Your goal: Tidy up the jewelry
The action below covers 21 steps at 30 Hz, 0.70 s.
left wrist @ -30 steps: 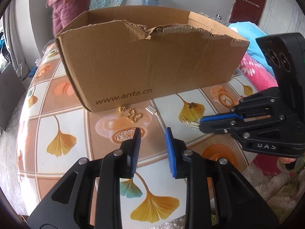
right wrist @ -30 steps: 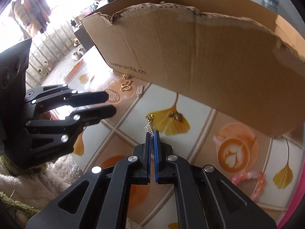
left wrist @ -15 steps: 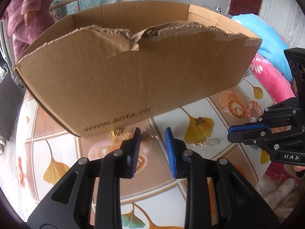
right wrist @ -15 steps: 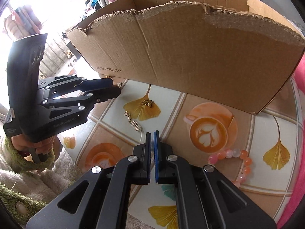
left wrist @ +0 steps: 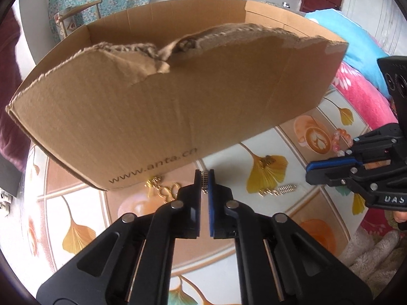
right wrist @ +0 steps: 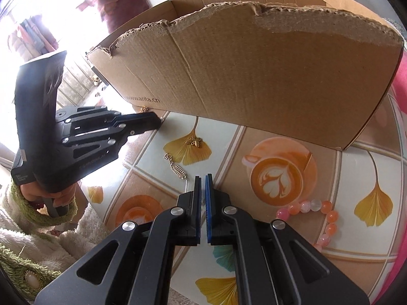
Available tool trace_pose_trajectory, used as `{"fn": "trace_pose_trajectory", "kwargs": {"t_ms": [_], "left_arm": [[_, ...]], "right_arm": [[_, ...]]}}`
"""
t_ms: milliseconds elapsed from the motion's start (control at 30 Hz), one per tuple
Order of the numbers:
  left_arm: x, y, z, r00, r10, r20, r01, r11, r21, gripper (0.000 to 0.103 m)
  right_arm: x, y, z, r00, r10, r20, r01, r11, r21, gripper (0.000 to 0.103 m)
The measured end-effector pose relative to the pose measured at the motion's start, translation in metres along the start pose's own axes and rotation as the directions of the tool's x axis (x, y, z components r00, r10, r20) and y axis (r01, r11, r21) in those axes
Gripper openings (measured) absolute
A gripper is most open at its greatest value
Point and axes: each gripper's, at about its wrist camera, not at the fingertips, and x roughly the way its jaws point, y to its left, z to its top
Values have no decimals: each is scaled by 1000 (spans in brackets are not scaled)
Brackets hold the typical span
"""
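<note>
My left gripper (left wrist: 204,178) is closing on a small ridged silver charm (left wrist: 204,177) pinched between its tips, right at the foot of the torn cardboard box (left wrist: 178,106). Gold earrings (left wrist: 162,189) lie just to its left. On a yellow leaf lies a gold butterfly charm (left wrist: 266,161), and a ridged silver earring (left wrist: 278,190) lies below it. My right gripper (right wrist: 202,178) is shut and empty, hovering over the table just right of that earring (right wrist: 176,169). A pink bead bracelet (right wrist: 323,211) lies to its right.
The table (right wrist: 279,137) has a cloth printed with ginkgo leaves and coffee cups. The tall box (right wrist: 254,76) blocks the far side. A fluffy sleeve (right wrist: 30,228) sits at the near left edge, pink and blue bedding (left wrist: 356,76) at the right. A person in purple stands behind.
My left gripper moved in toward the box and went from open to closed around the ridged silver charm. My right gripper drifted right, away from the ridged earring on the table.
</note>
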Motion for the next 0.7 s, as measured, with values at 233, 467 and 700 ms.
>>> {"fn": "trace_pose_trajectory", "kwargs": {"t_ms": [233,467,700], "left_arm": [[-13,-8,-17,1000,-26,-14,26,1000,5,4],[-27,-13,-35,999,-35,-25,35,999,-2,4],[-30,-11,-41,999,-42,-13,42,999,-30,4]], "right_arm": [[-5,-3,-4,1000,-16,-6,16,1000,-1,3],[-17,5,-5,1000,15,13,-15,1000,-24,11],[-7,25,9,1000,4,0,-4,995,-104,23]]}}
